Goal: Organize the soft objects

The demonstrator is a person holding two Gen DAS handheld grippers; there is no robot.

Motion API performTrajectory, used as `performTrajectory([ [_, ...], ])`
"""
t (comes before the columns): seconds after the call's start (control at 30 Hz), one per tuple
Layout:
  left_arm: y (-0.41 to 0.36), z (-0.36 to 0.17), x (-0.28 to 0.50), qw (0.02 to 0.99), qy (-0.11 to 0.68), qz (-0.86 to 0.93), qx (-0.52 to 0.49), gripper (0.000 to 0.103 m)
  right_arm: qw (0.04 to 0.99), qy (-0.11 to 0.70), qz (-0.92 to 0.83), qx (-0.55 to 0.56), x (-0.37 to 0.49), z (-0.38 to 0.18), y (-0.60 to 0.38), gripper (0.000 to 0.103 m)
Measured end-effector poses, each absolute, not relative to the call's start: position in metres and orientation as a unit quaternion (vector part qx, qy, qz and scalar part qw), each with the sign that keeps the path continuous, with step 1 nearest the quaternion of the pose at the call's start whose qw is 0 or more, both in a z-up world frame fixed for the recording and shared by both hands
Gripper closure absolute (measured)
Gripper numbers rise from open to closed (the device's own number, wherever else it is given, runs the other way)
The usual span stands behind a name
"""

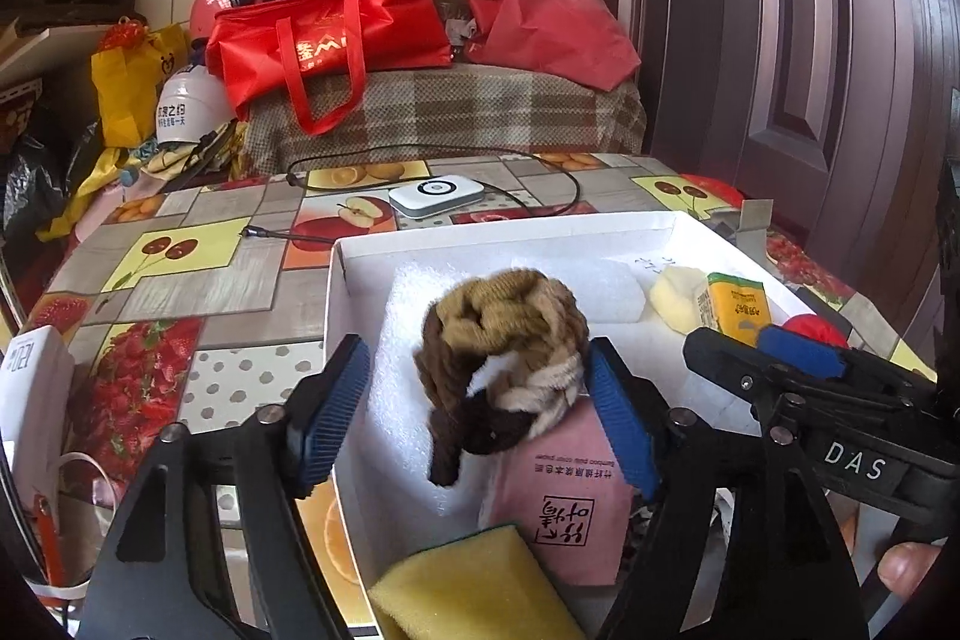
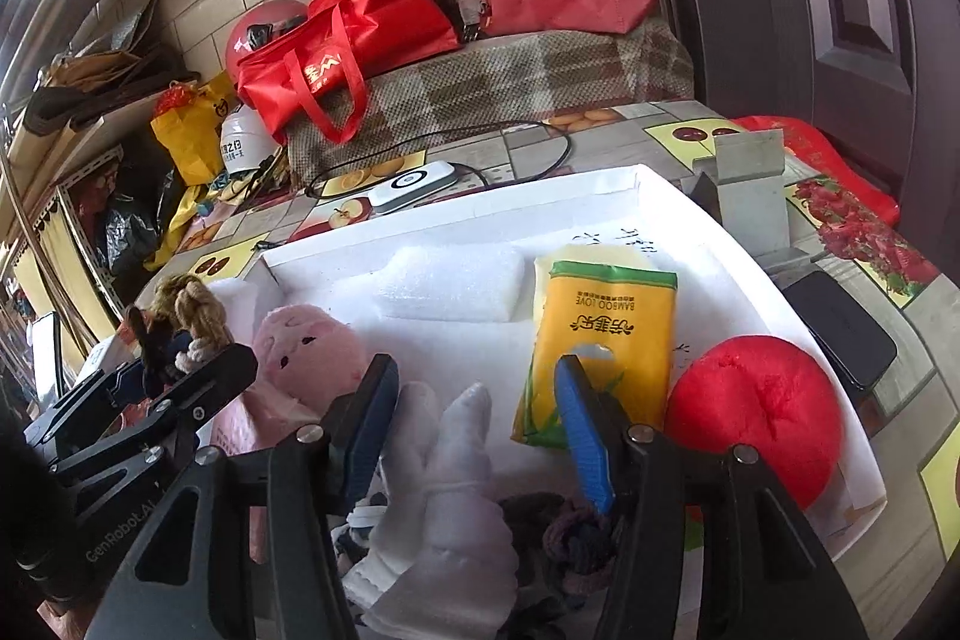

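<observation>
Two black grippers with blue ribbed pads work over a shallow white cardboard tray on a table under a fruit-printed oilcloth; tiled wall, dark panelled door and red fabric bags lie behind; the left gripper stands spread around a brown-and-beige knitted bundle resting on a pink tissue pack near the tray's left edge, the right pad just beside the wool; the right gripper, also spread, straddles a white stuffed glove near the tray's front edge, gripping nothing.
</observation>
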State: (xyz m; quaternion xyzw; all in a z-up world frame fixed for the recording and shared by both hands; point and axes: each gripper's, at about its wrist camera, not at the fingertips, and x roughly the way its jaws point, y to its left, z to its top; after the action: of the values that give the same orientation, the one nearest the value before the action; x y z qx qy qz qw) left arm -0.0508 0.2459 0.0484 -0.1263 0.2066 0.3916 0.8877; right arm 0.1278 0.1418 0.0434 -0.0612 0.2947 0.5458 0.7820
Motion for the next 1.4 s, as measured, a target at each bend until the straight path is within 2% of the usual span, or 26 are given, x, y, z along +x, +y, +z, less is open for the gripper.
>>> performTrajectory([
  [0.07, 0.242, 0.051, -0.055, 0.89, 0.192, 0.396, -0.12, 0.009, 0.79, 0.296, 0.535, -0.048, 0.132, 0.044, 0.137, 0.016],
  [0.13, 0.236, 0.054, -0.059, 0.892, 0.175, 0.402, -0.11, 0.0, 0.791, 0.297, 0.534, -0.033, 0.135, 0.044, 0.132, 0.01],
  [0.2, 0.23, 0.057, -0.062, 0.893, 0.159, 0.411, -0.096, 0.0, 0.796, 0.292, 0.53, -0.022, 0.136, 0.045, 0.127, 0.0],
  [0.37, 0.223, 0.061, -0.071, 0.891, 0.135, 0.426, -0.081, 0.0, 0.818, 0.25, 0.519, -0.019, 0.125, 0.054, 0.119, 0.0],
  [0.83, 0.197, 0.06, -0.097, 0.885, 0.137, 0.438, -0.083, 0.0, 0.863, 0.141, 0.481, -0.062, 0.086, 0.067, 0.096, 0.0],
  [1.4, 0.13, 0.052, -0.111, 0.857, 0.169, 0.479, -0.088, 0.0, 0.865, 0.137, 0.479, -0.066, 0.071, 0.064, 0.049, 0.0],
])
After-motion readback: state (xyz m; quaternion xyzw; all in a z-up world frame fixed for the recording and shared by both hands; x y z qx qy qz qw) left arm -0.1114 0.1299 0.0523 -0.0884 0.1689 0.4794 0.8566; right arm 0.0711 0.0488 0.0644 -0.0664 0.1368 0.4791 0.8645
